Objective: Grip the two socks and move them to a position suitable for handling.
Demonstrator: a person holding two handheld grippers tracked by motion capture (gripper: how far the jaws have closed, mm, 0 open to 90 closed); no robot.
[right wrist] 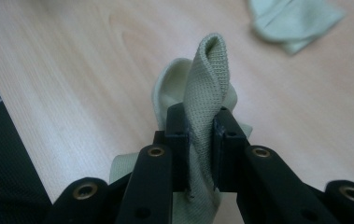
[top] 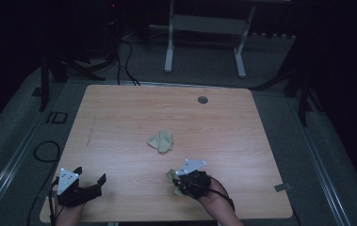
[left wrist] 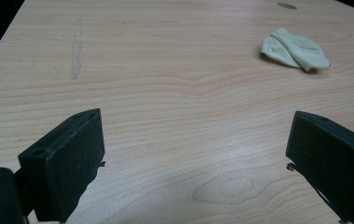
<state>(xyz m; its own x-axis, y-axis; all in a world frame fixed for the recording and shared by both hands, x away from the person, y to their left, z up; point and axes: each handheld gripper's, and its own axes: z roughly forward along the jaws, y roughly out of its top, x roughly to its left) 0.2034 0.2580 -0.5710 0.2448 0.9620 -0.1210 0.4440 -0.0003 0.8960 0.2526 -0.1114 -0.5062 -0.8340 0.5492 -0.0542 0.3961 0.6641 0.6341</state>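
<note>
A pale green cloth (right wrist: 208, 79) is pinched between the jaws of my right gripper (right wrist: 201, 122), a fold of it standing up above them. In the high view this gripper (top: 178, 180) sits near the table's front edge right of centre, the held cloth (top: 170, 175) poking out at its left. A second pale green cloth (top: 161, 141) lies crumpled near the table's middle; the same cloth (left wrist: 294, 49) appears far right in the left gripper view and also (right wrist: 293, 21) at the top of the right gripper view. My left gripper (top: 91, 178) rests at the front left, jaws wide apart over bare wood (left wrist: 195, 144).
The wooden table (top: 119, 113) has a round grommet hole (top: 203, 100) near its back edge. Beyond the table stand white desk legs (top: 169, 52) and cables (top: 126, 66) on the dark floor. A cable loop (top: 46, 150) lies left of the table.
</note>
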